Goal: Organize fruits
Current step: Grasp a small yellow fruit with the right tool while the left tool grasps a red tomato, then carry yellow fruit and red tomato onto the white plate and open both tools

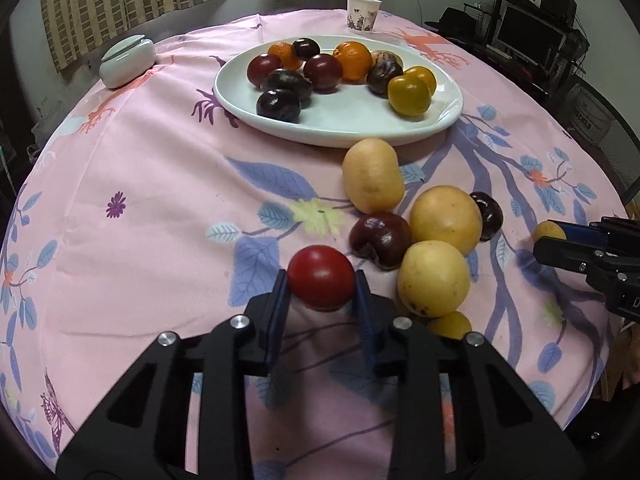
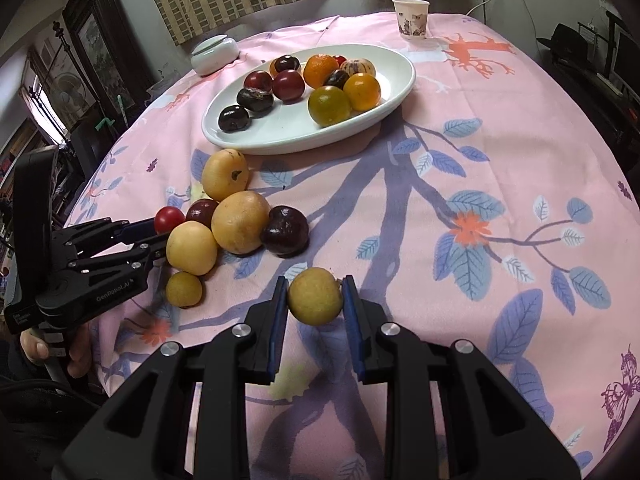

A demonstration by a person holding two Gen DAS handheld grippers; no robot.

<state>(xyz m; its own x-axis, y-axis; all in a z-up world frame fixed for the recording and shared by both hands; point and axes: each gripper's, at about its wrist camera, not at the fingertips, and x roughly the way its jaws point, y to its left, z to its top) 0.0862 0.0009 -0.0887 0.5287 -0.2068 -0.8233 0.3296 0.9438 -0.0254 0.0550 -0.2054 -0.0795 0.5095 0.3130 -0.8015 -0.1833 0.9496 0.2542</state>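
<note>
Left gripper point(image 1: 322, 286) is clamped on a red fruit point(image 1: 321, 277), pinched right at the fingertips, just left of the loose pile point(image 1: 420, 240). Risk: a round, smooth fruit held that far out can squirt forward if the squeeze shifts, then roll into the pile and scatter it. The cloth point(image 1: 160, 200) over the round table falls away at the edges (a runaway would likely go off).

Pile, still on the cloth: four yellow fruits and two dark plums, all touching or nearly so. Lifting one may set its neighbours rolling.

Right gripper point(image 2: 315, 298) is closed on a small yellow fruit point(image 2: 315, 296), also at the tips, near the pile's right side. Same slip risk. Both grippers sit close together, so simultaneous moves toward the plate could clash.

Plate point(image 1: 360, 128), beyond the pile: dark plums and red-purple fruits on its left half, oranges and yellow-green citrus on the right, one speckled pale fruit at the back. Its near part is bare, but the rim is shallow, so a dropped fruit could roll out.

Lidded jar point(image 1: 127, 58), far left: closed, contents hidden. Paper cup point(image 1: 362, 13) behind the plate: can't see inside.
</note>
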